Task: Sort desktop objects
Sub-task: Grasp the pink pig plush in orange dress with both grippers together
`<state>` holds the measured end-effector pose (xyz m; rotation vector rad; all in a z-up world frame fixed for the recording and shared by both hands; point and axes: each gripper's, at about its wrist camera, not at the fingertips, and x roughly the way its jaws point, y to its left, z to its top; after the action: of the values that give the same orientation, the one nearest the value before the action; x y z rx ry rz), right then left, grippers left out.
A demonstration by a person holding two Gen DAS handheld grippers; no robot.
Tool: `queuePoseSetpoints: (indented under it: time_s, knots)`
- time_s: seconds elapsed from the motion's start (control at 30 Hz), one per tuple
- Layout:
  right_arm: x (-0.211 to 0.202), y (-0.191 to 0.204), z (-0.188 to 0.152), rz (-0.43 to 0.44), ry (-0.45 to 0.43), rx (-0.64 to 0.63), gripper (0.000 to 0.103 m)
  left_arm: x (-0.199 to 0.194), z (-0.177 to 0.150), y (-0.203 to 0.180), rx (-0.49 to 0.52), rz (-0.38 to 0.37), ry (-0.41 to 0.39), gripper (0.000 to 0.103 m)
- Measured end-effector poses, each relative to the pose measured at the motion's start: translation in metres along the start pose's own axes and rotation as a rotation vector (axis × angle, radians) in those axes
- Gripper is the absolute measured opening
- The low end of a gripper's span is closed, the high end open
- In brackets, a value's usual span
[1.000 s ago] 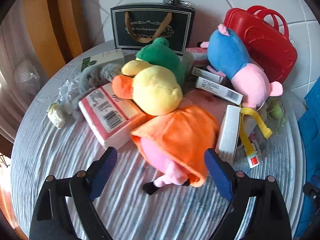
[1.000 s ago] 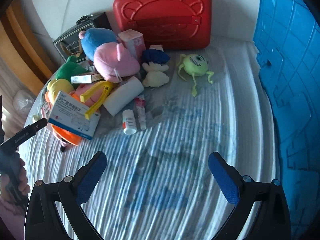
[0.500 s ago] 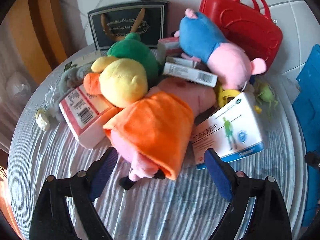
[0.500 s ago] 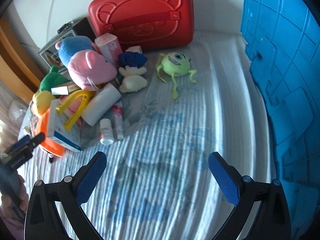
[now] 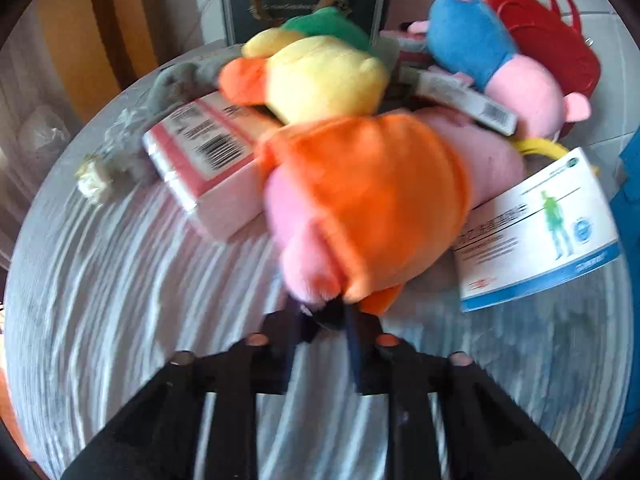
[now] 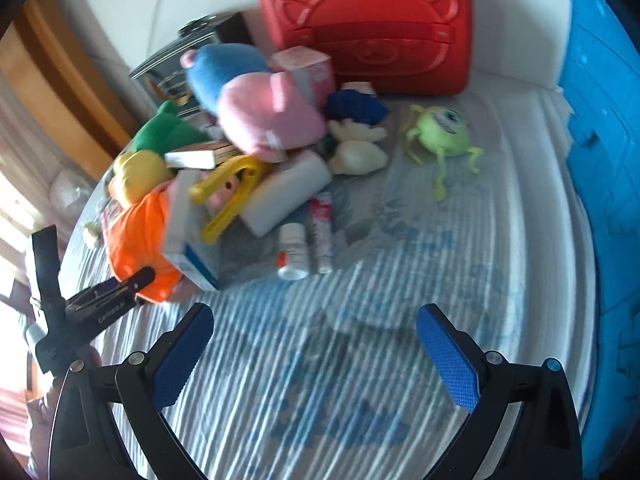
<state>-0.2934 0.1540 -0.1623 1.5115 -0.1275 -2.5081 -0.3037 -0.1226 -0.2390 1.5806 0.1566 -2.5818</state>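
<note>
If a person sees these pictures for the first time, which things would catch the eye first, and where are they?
The left gripper is shut on the foot of a pink pig toy in an orange dress, at the near edge of a heap of soft toys and boxes. Behind the heap a red case stands against the wall. The right gripper hangs open over the striped cloth.

I see a round table [image 6: 360,360] under a white cloth with pale blue stripes; white tiled wall [image 6: 132,8] on the far side; wooden frame [image 5: 120,20] far left; daylight comes in from the left.
</note>
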Motion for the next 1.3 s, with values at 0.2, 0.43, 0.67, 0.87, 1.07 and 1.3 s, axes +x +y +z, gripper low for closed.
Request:
queuePoseSetpoints:
  time_s: [0.2, 0.43, 0.67, 0.87, 1.07, 1.3]
  knots:
    - [-0.006, 0.052, -0.004, 0.006, -0.026, -0.081, 0.091, -0.012, -0.021, 0.071, -0.046, 0.027, 0.045, 0.01]
    - [-0.006, 0.094, -0.017, 0.034, -0.017, -0.019, 0.059, -0.048, -0.014, 0.054, 0.029, -0.141, -0.001, 0.064]
    - [0.005, 0.095, -0.02, 0.011, -0.037, 0.059, 0.059, -0.048, 0.017, 0.007, 0.074, -0.188, -0.126, 0.087]
    - [0.012, 0.084, -0.011, 0.02, -0.091, 0.034, 0.059, 0.032, 0.026, -0.023, 0.04, -0.142, -0.063, 0.087]
    - [-0.004, 0.115, 0.008, 0.104, -0.192, -0.08, 0.056, 0.047, 0.018, -0.002, 0.041, -0.154, -0.068, 0.053]
    - [0.059, 0.142, 0.032, 0.171, -0.061, -0.136, 0.051, 0.054, 0.01, 0.069, 0.011, -0.077, -0.028, 0.041]
